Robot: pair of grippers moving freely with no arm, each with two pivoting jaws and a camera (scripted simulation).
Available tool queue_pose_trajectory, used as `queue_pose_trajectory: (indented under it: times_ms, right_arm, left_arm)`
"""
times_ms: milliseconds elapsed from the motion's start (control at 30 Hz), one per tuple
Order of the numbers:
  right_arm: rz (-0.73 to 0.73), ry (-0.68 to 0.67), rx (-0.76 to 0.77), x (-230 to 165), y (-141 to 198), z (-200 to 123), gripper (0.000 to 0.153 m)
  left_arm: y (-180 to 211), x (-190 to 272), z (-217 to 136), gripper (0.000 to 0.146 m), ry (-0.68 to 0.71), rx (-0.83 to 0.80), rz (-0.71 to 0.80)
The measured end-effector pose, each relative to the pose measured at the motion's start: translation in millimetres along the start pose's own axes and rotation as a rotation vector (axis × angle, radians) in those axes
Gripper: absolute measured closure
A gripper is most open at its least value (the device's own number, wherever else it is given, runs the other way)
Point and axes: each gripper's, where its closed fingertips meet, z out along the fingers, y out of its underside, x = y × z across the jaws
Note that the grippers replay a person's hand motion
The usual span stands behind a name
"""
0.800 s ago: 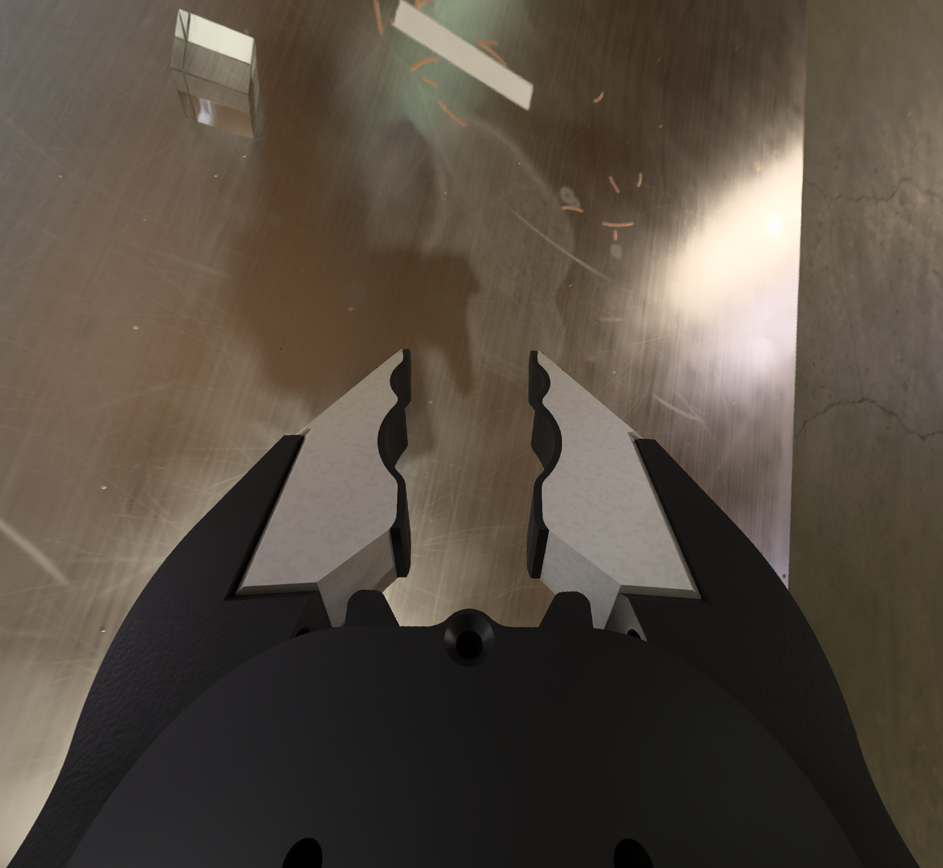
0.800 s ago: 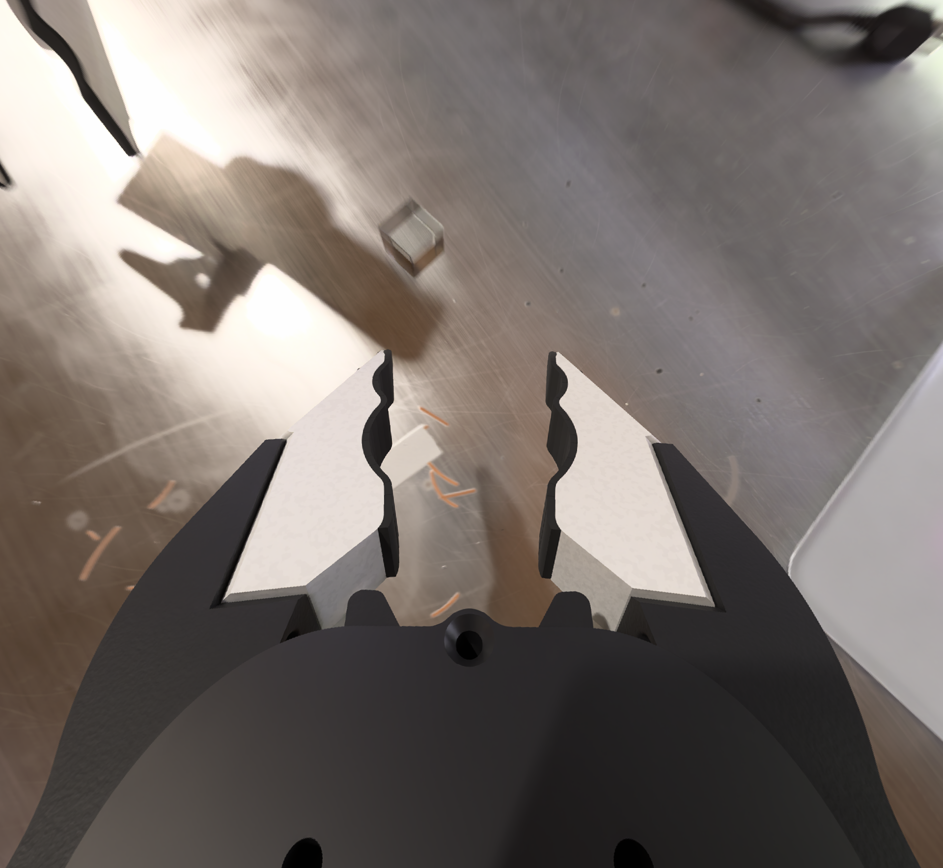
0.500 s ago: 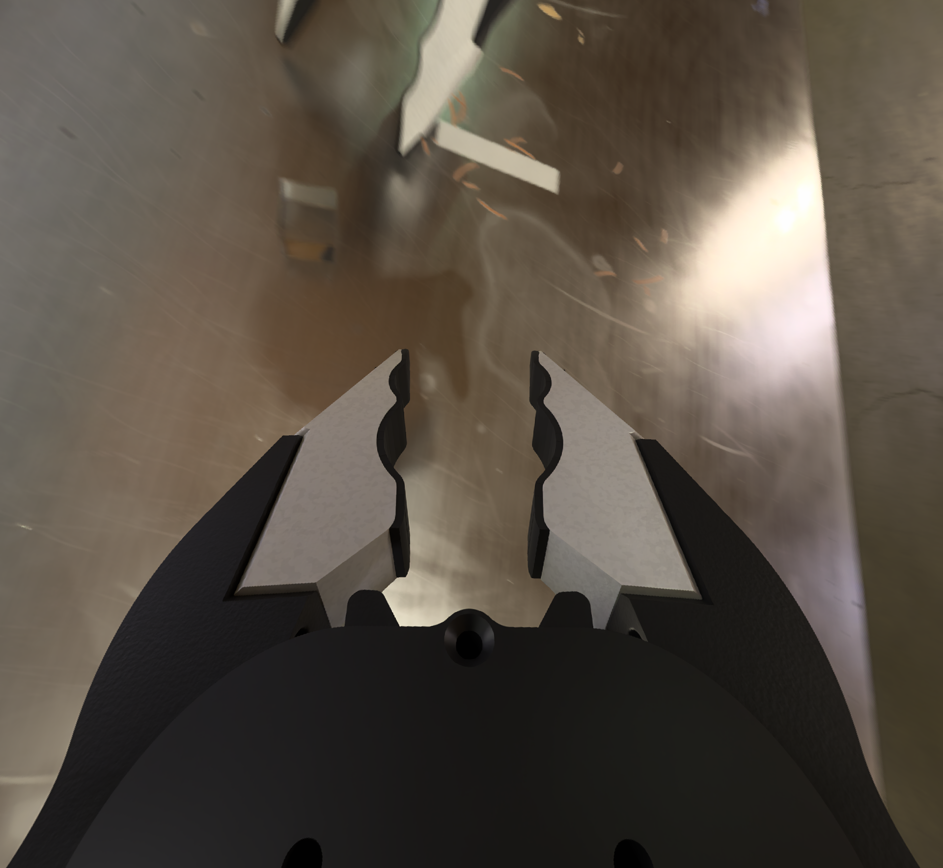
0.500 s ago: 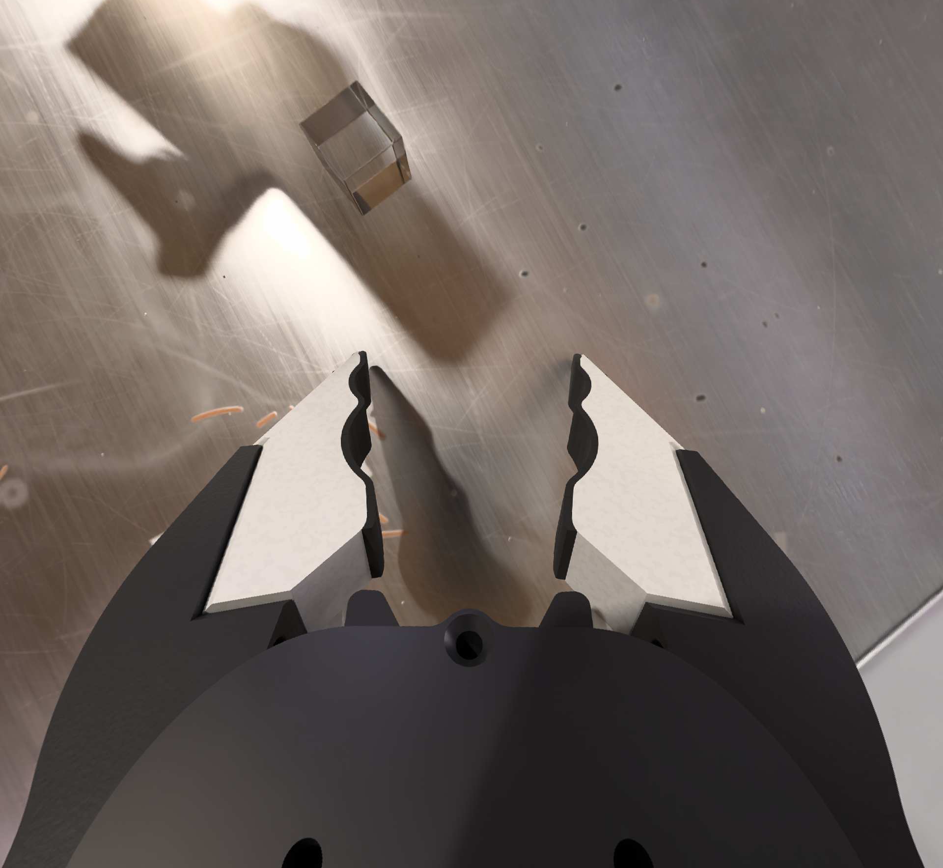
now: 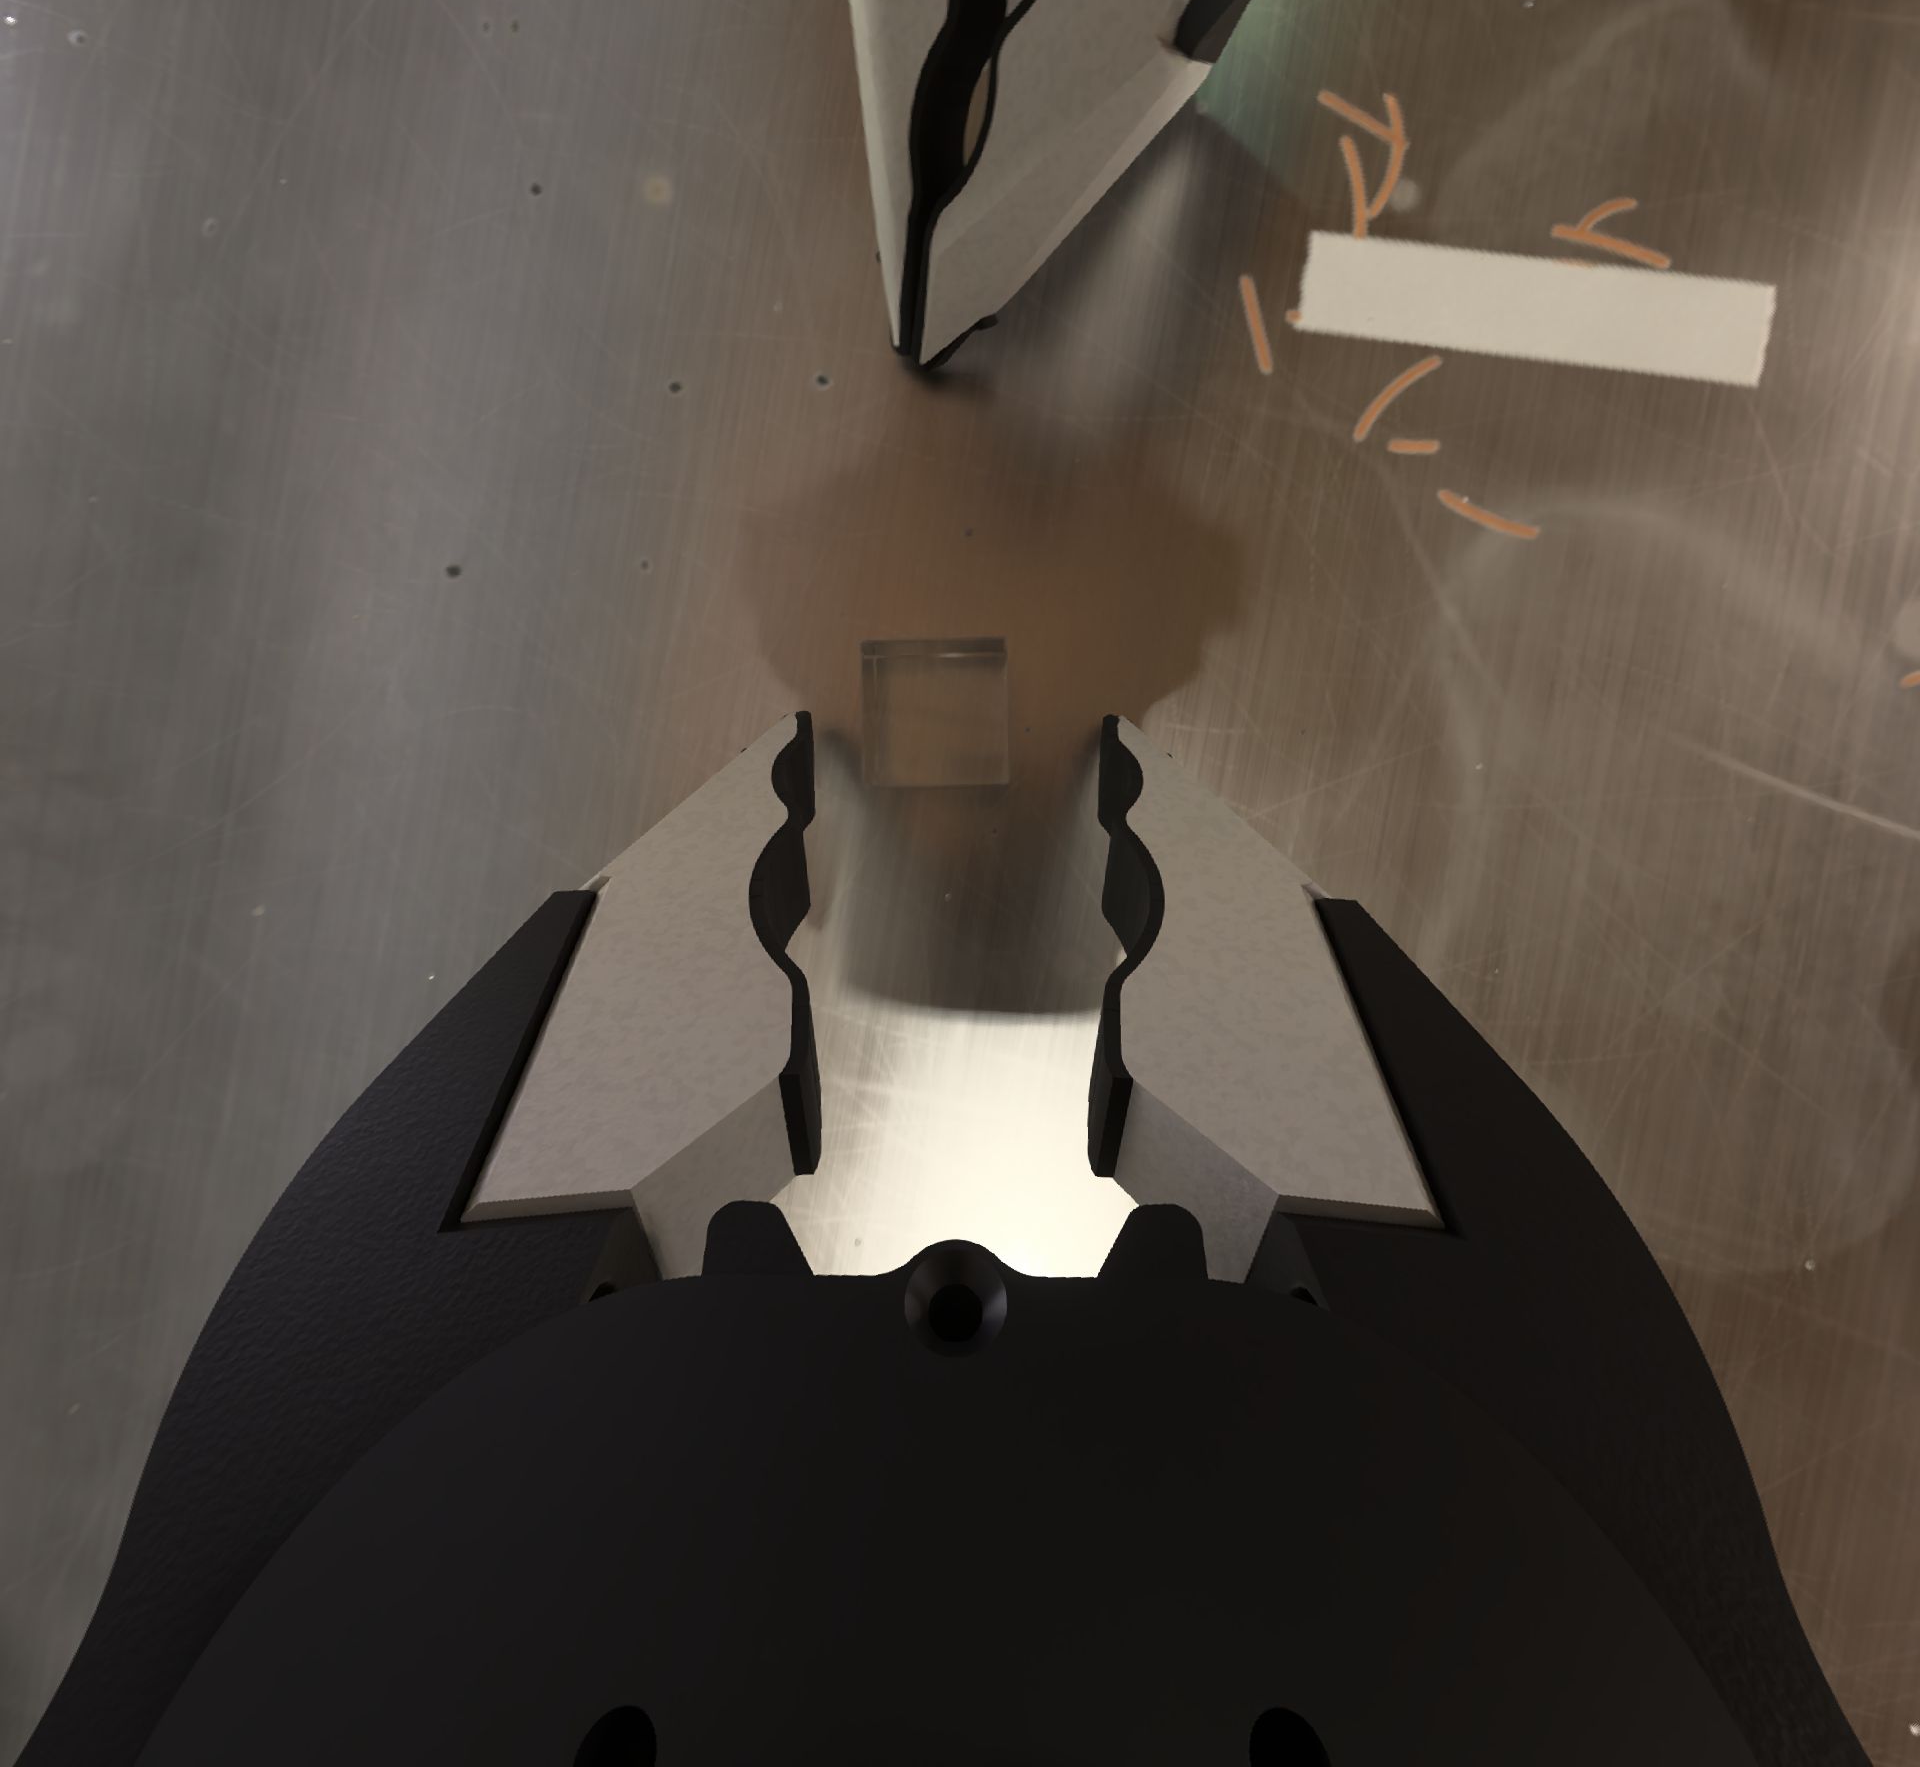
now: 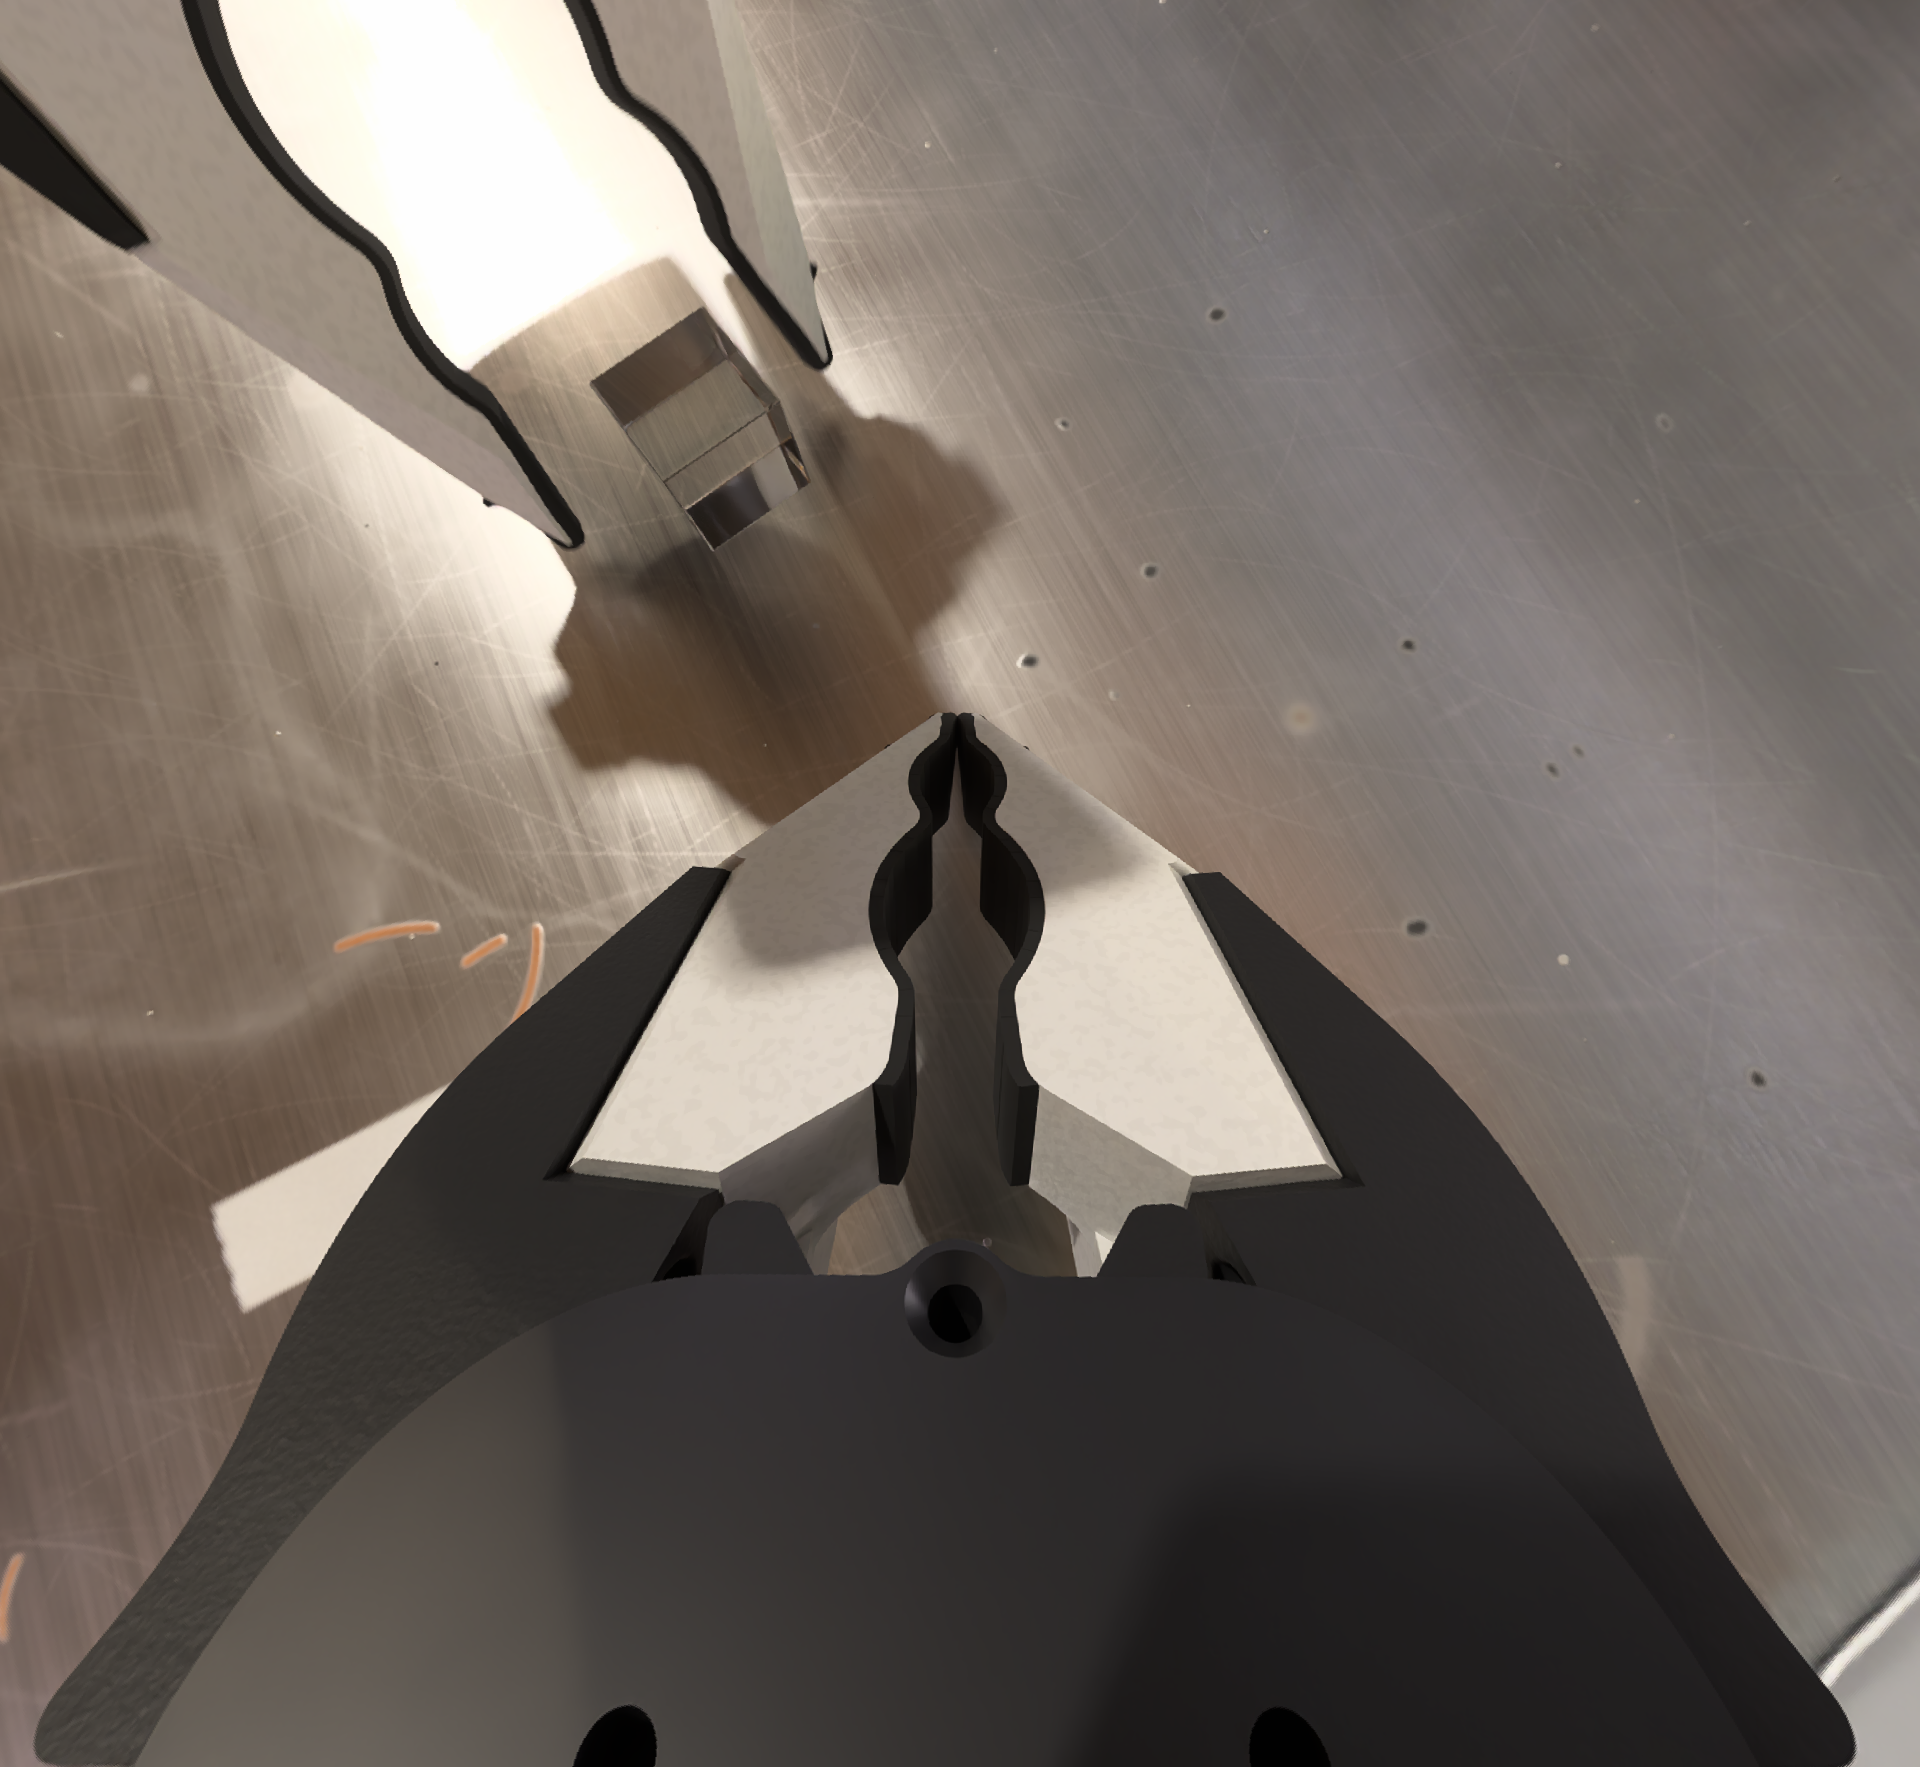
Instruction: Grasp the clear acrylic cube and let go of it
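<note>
The clear acrylic cube (image 5: 933,711) rests on the scratched metal table, just ahead of my left gripper's fingertips and between their lines. My left gripper (image 5: 956,730) is open and empty, close over the cube. In the right wrist view the cube (image 6: 707,429) lies between the left gripper's two fingers (image 6: 686,429), apart from both. My right gripper (image 6: 954,725) is shut and empty, a short way from the cube. It also shows in the left wrist view (image 5: 920,351), tips down near the table beyond the cube.
A white flat strip (image 5: 1532,322) lies on the table to the right, with several orange shavings (image 5: 1397,392) around it. The strip also shows in the right wrist view (image 6: 301,1218). A pale edge (image 6: 1870,1655) shows at the lower right.
My left gripper has moved in over the cube, which now sits at its fingertips. My right gripper has closed from open to shut and moved nearer the cube.
</note>
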Motion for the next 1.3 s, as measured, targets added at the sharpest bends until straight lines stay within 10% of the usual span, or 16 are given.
queue_pose_trajectory:
  times_ms: [167, 300, 800, 1300]
  right_arm:
    - [-0.025, 0.025, -0.049, 3, 1, -7, 0.148]
    - [-0.07, 0.052, -0.145, 5, 13, -13, 0.074]
    - [-0.225, 0.018, -0.024, -11, 6, -5, 0.153]
    - [-0.049, -0.07, 0.022, -10, -8, 8, 0.153]
  left_arm:
    - [0, -1, 6, 0.112, 0.047, 0.02, -0.047]
    - [2, -3, 4, 0.118, 0.072, 0.047, -0.08]
    - [-2, -3, 5, 0.118, 0.119, 0.095, -0.135]
    - [-16, 0, 16, 0.087, 0.068, 0.035, -0.011]
